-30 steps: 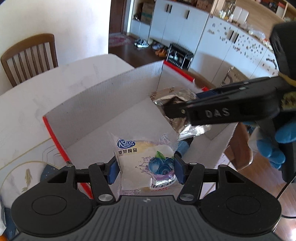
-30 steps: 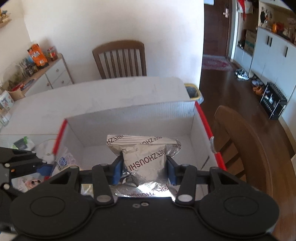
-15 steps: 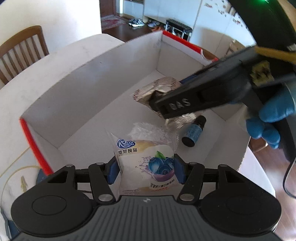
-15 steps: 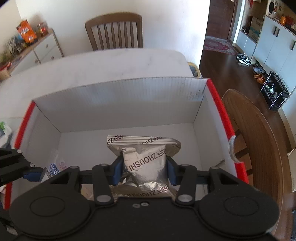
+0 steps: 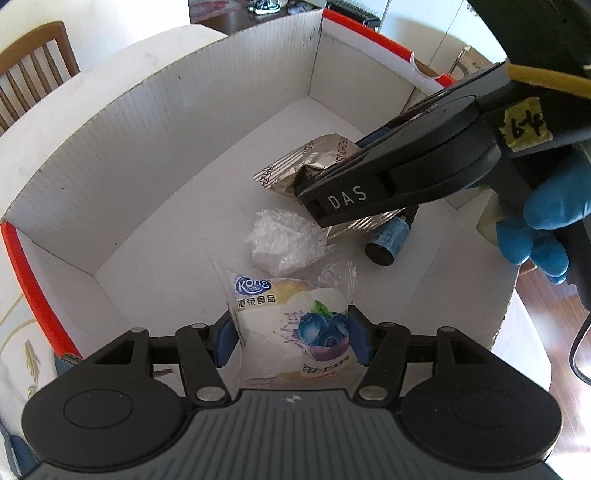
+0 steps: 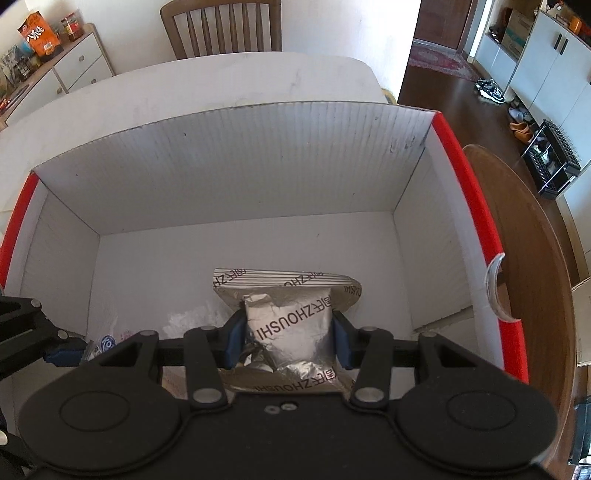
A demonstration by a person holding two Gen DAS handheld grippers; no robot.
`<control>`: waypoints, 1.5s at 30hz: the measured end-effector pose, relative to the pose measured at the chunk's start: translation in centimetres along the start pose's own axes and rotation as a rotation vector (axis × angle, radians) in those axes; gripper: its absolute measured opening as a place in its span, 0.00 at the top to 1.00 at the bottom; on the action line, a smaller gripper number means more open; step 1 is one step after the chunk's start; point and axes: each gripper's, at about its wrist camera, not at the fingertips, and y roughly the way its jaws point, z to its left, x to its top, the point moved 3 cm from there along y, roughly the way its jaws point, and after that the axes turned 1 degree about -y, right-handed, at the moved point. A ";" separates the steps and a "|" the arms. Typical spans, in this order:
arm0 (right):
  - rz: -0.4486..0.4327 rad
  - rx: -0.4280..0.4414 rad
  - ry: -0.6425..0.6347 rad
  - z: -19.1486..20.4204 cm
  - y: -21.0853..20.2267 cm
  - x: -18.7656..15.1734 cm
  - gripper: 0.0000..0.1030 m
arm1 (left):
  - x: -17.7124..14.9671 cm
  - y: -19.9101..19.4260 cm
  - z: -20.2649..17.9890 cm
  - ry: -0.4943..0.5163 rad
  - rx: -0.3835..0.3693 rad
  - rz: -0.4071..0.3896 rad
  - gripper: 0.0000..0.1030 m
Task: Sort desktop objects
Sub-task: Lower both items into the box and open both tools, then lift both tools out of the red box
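Observation:
My left gripper [image 5: 291,341] is shut on a white blueberry snack packet [image 5: 295,325] and holds it inside a white cardboard box with red rims [image 5: 166,122], low over its floor. My right gripper [image 6: 288,341] is shut on a silver foil snack bag [image 6: 288,325] and holds it inside the same box [image 6: 229,155]. In the left wrist view the right gripper comes in from the right with the foil bag [image 5: 295,166]. A crumpled white foam net [image 5: 284,240] and a small blue bottle [image 5: 388,240] lie on the box floor.
The box stands on a white table [image 6: 221,81]. A wooden chair [image 6: 221,26] is at the far side and another [image 6: 532,258] at the right. A white sideboard with snacks [image 6: 55,62] stands at the far left.
Both grippers have moved forward and down into the box, each still holding its packet. The foam net and the blue bottle on the box floor have come into view.

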 end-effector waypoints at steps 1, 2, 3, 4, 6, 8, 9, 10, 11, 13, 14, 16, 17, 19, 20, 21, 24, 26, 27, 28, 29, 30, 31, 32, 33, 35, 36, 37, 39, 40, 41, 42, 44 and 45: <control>0.004 0.000 0.000 0.0 0.1 0.1 0.54 | 0.0 0.0 0.0 0.002 0.000 0.003 0.41; 0.008 0.000 0.000 0.1 0.2 0.2 0.54 | 0.0 0.0 0.0 0.005 0.001 0.006 0.41; 0.010 -0.003 0.000 0.2 0.2 0.1 0.54 | 0.1 0.0 0.1 0.005 0.001 0.009 0.41; 0.011 -0.005 -0.001 0.3 0.3 0.1 0.54 | 0.1 0.0 0.1 0.004 0.002 0.011 0.39; 0.012 -0.008 -0.003 0.5 0.3 0.1 0.53 | 0.0 -0.1 0.2 0.003 0.003 0.014 0.39; 0.012 -0.009 -0.003 0.6 0.2 0.1 0.53 | 0.0 -0.2 0.2 0.001 0.008 0.012 0.37; 0.009 -0.009 -0.002 0.6 0.0 0.2 0.53 | -0.1 -0.3 0.2 0.002 0.008 0.009 0.37; 0.006 -0.010 -0.001 0.5 -0.1 0.2 0.53 | -0.1 -0.4 0.3 -0.001 0.007 0.008 0.37; 0.005 -0.009 -0.001 0.4 -0.1 0.3 0.52 | -0.1 -0.6 0.3 -0.005 0.002 0.005 0.37; -0.003 -0.008 0.001 0.3 -0.5 0.4 0.51 | -0.2 -1.1 0.4 -0.010 -0.002 -0.012 0.35; -0.010 -0.005 0.005 0.2 -0.8 0.4 0.50 | -0.2 -1.3 0.5 -0.014 -0.004 -0.022 0.34; -0.024 0.009 0.013 0.0 -1.5 0.4 0.50 | -0.3 -2.0 0.4 -0.022 -0.015 -0.042 0.31; -0.030 0.014 0.016 -0.1 -1.9 0.4 0.49 | -0.4 -2.4 0.5 -0.023 -0.022 -0.052 0.29; -0.046 0.032 0.026 -0.3 -2.8 0.4 0.48 | -0.4 -3.4 0.2 -0.012 -0.038 -0.078 0.19; -0.053 0.046 0.031 -0.4 -3.3 0.3 0.48 | -0.4 -3.7 -0.3 -0.009 -0.036 -0.090 0.19; -0.061 0.054 0.032 -0.5 -3.8 0.3 0.48 | -0.5 -4.2 -0.4 -0.008 -0.038 -0.103 0.19; -0.095 0.075 0.034 -0.7 -5.7 0.1 0.39 | -0.9 -5.5 -0.6 -0.021 -0.060 -0.148 0.19; -0.123 0.087 0.034 -0.6 -6.8 -0.1 0.37 | -1.0 -6.0 -0.7 -0.031 -0.074 -0.166 0.19; -0.134 0.092 0.032 -0.6 -7.5 -0.2 0.37 | -1.2 -6.4 -0.6 -0.034 -0.082 -0.178 0.19; -0.143 0.099 0.030 -0.6 -8.0 -0.3 0.37 | -1.4 -6.9 -0.6 -0.038 -0.085 -0.191 0.19; -0.152 0.105 0.032 -0.5 -8.4 -0.4 0.37 | -1.6 -7.0 -0.6 -0.043 -0.085 -0.201 0.19; -0.160 0.111 0.035 -0.6 -9.0 -0.5 0.36 | -1.7 -7.1 -0.7 -0.049 -0.090 -0.211 0.19; -0.169 0.117 0.040 -0.8 -9.6 -0.6 0.35 | -1.9 -7.4 -0.7 -0.054 -0.094 -0.220 0.19; -0.176 0.123 0.044 -0.9 -9.9 -0.7 0.35 | -2.0 -7.5 -0.8 -0.057 -0.095 -0.230 0.19; -0.184 0.127 0.047 -1.1 -10.2 -0.8 0.35 | -2.3 -7.8 -0.8 -0.059 -0.095 -0.241 0.19; -0.200 0.133 0.051 -0.8 -10.8 -1.0 0.35 | -2.7 -8.4 -0.9 -0.057 -0.087 -0.259 0.19; -0.208 0.139 0.053 -0.7 -11.2 -1.1 0.35 | -3.0 -8.8 -1.0 -0.055 -0.084 -0.273 0.19; -0.216 0.144 0.055 -0.3 -11.7 -1.4 0.35 | -3.3 -9.1 -1.0 -0.055 -0.079 -0.283 0.19; -0.235 0.154 0.053 0.0 -12.4 -1.6 0.34 | -3.9 -9.8 -1.0 -0.055 -0.073 -0.308 0.19; -0.245 0.158 0.054 0.1 -12.8 -1.7 0.34 | -4.2 -10.2 -1.1 -0.053 -0.069 -0.320 0.19; -0.252 0.163 0.057 0.2 -13.1 -1.8 0.34 | -4.6 -10.6 -1.1 -0.052 -0.064 -0.331 0.19; -0.259 0.170 0.059 0.4 -13.4 -2.0 0.34 | -5.0 -11.1 -1.0 -0.054 -0.063 -0.345 0.19; -0.273 0.175 0.061 0.8 -14.0 -2.3 0.34 | -5.8 -11.9 -1.0 -0.058 -0.072 -0.361 0.19; -0.280 0.176 0.058 1.2 -14.4 -2.6 0.34 | -6.3 -12.3 -1.0 -0.059 -0.078 -0.368 0.19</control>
